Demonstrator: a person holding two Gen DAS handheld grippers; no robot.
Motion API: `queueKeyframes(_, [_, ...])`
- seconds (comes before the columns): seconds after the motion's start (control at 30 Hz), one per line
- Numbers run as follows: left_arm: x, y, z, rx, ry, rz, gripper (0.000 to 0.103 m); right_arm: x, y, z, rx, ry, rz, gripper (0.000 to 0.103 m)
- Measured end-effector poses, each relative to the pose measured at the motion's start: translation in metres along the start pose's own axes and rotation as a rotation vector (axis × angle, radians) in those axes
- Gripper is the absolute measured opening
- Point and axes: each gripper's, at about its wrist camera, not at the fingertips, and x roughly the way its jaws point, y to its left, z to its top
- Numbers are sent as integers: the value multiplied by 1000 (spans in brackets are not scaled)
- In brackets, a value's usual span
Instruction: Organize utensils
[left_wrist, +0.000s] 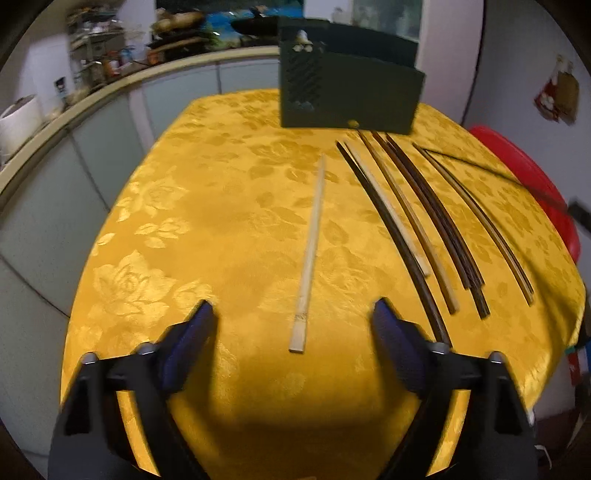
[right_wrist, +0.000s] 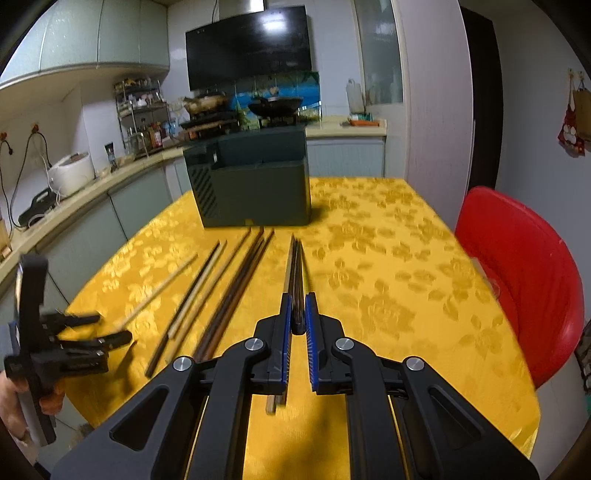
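Observation:
Several chopsticks lie on the yellow tablecloth (left_wrist: 221, 206). My left gripper (left_wrist: 293, 314) is open, low over the cloth, its jaws either side of the near end of a pale wooden chopstick (left_wrist: 312, 251). It also shows at the left of the right wrist view (right_wrist: 110, 328). More dark and pale chopsticks (left_wrist: 417, 221) lie to the right. My right gripper (right_wrist: 298, 314) is shut on a dark chopstick (right_wrist: 295, 273) that points at the dark green utensil holder (right_wrist: 255, 184). Another chopstick lies under it on the cloth.
The dark green holder (left_wrist: 347, 92) stands at the table's far side. A red plastic chair (right_wrist: 524, 273) is at the right edge. A kitchen counter (right_wrist: 74, 199) with a rice cooker, spice rack and stove runs along the left and back.

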Motion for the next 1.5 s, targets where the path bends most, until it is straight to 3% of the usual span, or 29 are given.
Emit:
queueKeyframes(0.4, [4, 3, -2, -21, 9, 26, 86, 31, 8, -26, -16, 87, -30, 7])
queueKeyframes(1.5, [3, 1, -6, -11, -19, 40, 86, 26, 8, -23, -9, 76, -5, 7])
